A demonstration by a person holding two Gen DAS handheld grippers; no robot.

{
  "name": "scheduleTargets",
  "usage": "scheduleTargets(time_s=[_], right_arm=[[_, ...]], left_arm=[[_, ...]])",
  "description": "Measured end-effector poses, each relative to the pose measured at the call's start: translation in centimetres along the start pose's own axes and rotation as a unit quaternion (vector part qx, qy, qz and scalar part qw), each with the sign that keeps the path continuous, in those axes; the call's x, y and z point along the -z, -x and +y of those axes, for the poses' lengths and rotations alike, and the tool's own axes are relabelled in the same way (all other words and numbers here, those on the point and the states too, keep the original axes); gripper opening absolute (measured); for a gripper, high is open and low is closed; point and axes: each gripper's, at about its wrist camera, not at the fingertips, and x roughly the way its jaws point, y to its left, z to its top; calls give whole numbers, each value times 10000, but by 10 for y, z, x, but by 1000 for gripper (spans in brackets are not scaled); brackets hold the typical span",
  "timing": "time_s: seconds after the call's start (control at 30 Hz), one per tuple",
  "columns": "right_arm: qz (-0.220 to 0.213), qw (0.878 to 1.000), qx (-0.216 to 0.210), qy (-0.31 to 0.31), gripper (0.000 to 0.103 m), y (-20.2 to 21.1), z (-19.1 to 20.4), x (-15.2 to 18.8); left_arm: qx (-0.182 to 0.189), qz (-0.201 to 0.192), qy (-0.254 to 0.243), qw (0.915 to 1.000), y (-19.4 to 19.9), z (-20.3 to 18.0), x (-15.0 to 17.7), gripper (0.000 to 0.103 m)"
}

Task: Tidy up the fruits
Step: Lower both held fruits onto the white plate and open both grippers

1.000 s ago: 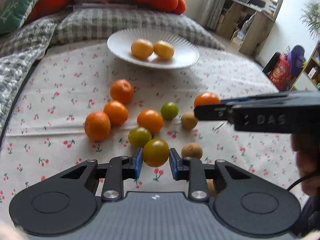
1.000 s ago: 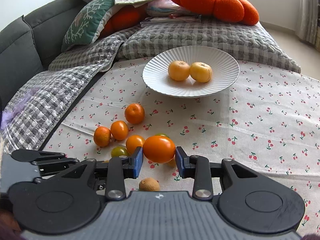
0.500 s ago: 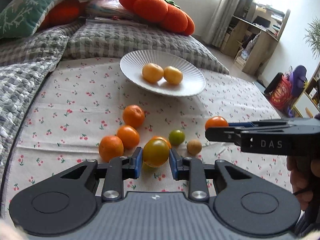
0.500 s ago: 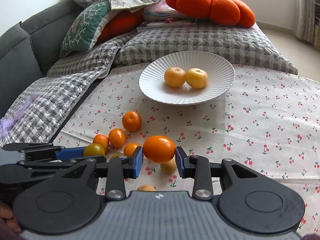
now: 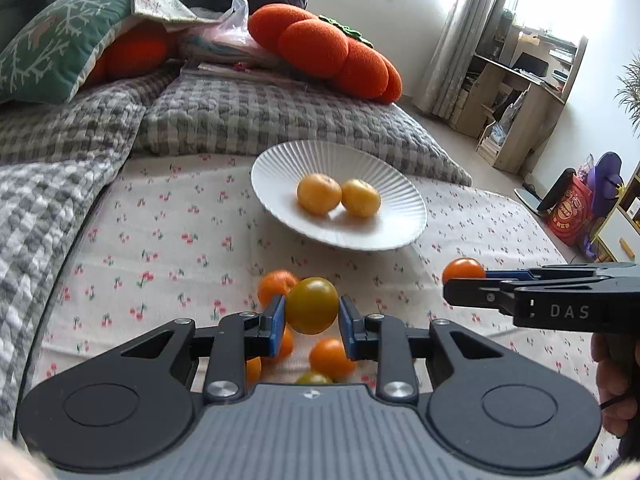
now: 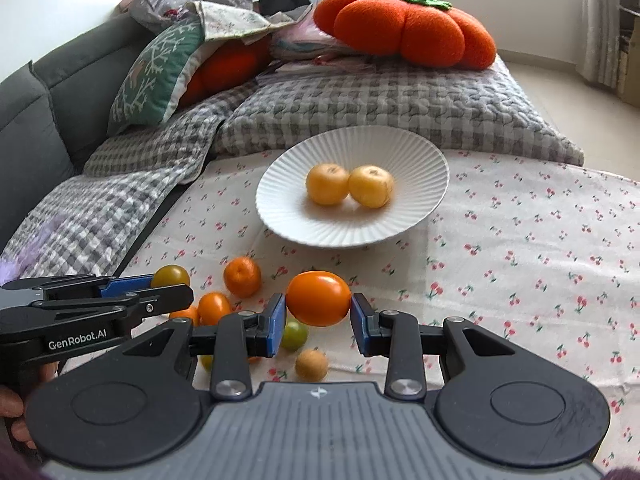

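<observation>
My left gripper (image 5: pixel 312 320) is shut on a yellow-green tomato (image 5: pixel 311 305), held above the cherry-print cloth. My right gripper (image 6: pixel 319 316) is shut on an orange tomato (image 6: pixel 319 298); from the left wrist view it comes in at the right with that tomato (image 5: pixel 463 271) at its tip. A white ribbed plate (image 5: pixel 276 168) ahead holds two yellow-orange fruits (image 5: pixel 319 193) (image 5: pixel 360 197). In the right wrist view the plate (image 6: pixel 424 160) lies just beyond the held tomato. Several loose fruits lie below the grippers: an orange mandarin (image 6: pixel 241 276), a green tomato (image 6: pixel 295 333), a brown fruit (image 6: pixel 311 365).
Grey checked quilts (image 5: pixel 248 116) border the cloth at the back and left. An orange pumpkin cushion (image 6: pixel 404 26) and a green patterned pillow (image 6: pixel 160 72) lie behind them. A dark sofa (image 6: pixel 28 120) stands left. A wooden desk (image 5: pixel 520 92) and bags (image 5: pixel 568 208) stand far right.
Both grippers have risen and moved toward the plate with their tomatoes still held. The loose fruits have dropped lower in both views, and the plate looks nearer.
</observation>
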Motion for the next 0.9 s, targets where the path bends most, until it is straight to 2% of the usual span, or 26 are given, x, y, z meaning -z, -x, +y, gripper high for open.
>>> scheduleTargets(time_s=[0.4, 0.73, 0.9], right_arm=[[-94, 10000, 14, 16, 31, -13, -10, -15], [-190, 9997, 164, 73, 31, -37, -23, -29], [-242, 9993, 169, 225, 31, -50, -20, -34]], left_arm=[[-160, -99, -419, 9989, -33, 0, -21, 22], [-53, -295, -428, 9986, -58, 4, -42, 22], [31, -261, -500, 9984, -76, -2, -45, 22]])
